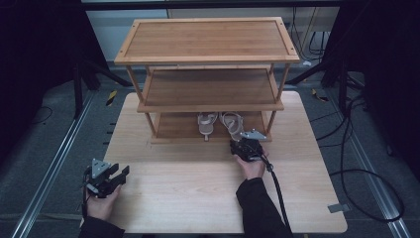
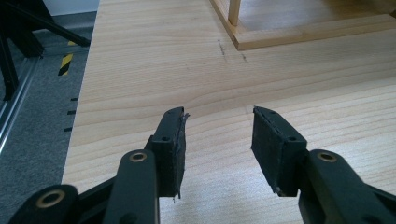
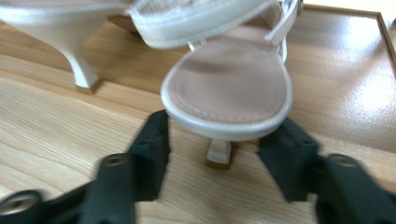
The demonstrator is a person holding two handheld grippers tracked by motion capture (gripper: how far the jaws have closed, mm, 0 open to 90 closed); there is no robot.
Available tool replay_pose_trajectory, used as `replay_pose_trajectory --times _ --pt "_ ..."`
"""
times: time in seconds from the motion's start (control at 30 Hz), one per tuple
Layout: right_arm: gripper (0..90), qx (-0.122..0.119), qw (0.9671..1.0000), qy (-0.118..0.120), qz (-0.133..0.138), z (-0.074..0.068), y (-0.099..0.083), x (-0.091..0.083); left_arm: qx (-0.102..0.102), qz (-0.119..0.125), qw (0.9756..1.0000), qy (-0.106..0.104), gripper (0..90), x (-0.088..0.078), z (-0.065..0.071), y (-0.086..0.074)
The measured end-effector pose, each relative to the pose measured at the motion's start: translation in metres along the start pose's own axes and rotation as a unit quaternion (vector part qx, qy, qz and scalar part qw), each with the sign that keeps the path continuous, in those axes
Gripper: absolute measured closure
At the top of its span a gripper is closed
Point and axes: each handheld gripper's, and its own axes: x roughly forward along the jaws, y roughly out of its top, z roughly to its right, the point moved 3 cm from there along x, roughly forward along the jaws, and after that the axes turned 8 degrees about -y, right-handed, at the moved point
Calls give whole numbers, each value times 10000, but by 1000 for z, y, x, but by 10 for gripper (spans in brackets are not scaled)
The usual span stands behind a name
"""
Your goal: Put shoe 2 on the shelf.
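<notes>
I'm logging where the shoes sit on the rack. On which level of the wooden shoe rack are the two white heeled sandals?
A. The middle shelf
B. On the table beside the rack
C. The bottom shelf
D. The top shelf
C: in the high view both white heeled sandals lie on the bottom shelf of the wooden shoe rack, just ahead of the right gripper; the two upper shelves are bare.

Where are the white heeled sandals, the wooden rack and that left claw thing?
white heeled sandal (image 3: 227,88): right gripper view, on its insole.
wooden rack (image 1: 208,38): high view, top shelf board.
left gripper (image 2: 217,140): left gripper view, between its open jaws.
</notes>
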Motion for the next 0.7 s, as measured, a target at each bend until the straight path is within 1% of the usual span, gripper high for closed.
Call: replay_pose_trajectory --times 0.03,0.07,0.13,0.17,0.2,0.23,0.27,0.37,0.43,0.47,0.53,0.57,0.6,0.63,0.67,0.7 --pt "596 -14 10000 -13 24 1 -1 2 -13 -5 10000 -2 539 0 0 0" --pt "643 26 10000 -15 30 1 0 2 -19 -9 10000 3 539 0 -1 0" --pt "720 -52 10000 -69 10 1 0 5 -22 -11 10000 1 540 0 -1 0" --pt "749 -26 10000 -56 2 0 0 5 -23 -10 10000 3 540 0 -1 0" --pt "756 0 10000 -48 41 -1 1 5 -19 -7 10000 1 540 0 -1 0" --pt "762 -27 9999 -76 61 -1 2 5 -17 -3 10000 0 540 0 0 0" --pt "767 9 10000 -28 65 -4 5 4 -17 -2 10000 -1 541 0 0 0" --pt "774 -84 9999 -20 118 -7 11 7 -4 0 10000 -5 541 0 0 0" --pt "775 -136 9999 -21 91 -11 14 11 -13 3 10000 -9 541 0 0 0" --pt "774 -109 9999 8 68 -14 15 14 -14 2 10000 -7 542 0 -1 0" --pt "771 -160 9998 42 62 -19 17 21 -24 4 10000 -9 543 0 -1 0" --pt "770 -127 9999 68 59 -22 18 22 -22 -4 10000 -8 543 0 -1 0" --pt "768 -162 9998 87 55 -25 18 25 -24 -6 10000 -8 543 0 -1 0" --pt "766 -169 9998 134 45 -28 19 27 -21 -6 10000 -9 543 0 -1 0" --pt "767 -124 9997 198 29 -33 20 29 -24 5 10000 -12 544 0 -1 0" --pt "769 -176 9996 199 44 -36 21 32 -24 8 10000 -12 544 0 -1 0"
